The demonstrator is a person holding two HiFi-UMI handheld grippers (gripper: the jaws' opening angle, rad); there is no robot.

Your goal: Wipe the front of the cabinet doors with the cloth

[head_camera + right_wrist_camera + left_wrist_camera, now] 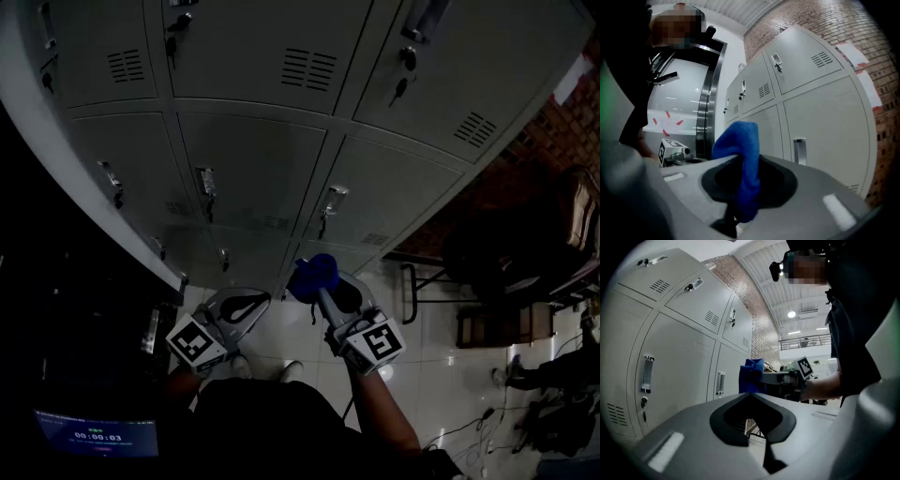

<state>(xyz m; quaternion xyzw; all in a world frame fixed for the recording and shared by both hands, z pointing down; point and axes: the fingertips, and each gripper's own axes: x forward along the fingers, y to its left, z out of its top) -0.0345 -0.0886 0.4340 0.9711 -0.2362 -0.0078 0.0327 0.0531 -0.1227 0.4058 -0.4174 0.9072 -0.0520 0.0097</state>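
Your right gripper (743, 161) pinches the cloth (738, 136); the left gripper (750, 397) is closed, empty. Press cloth flat on a door (253, 169); overlap strokes.

We're in a locker area of a big hall: grey vented metal locker doors (253, 169), red brick wall (825, 18), glossy white tiled floor (422, 375), high ribbed ceiling (787, 296) w/ lamps.

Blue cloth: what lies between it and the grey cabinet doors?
Nothing: the right gripper view shows no object between the blue cloth and the grey metal cabinet doors.
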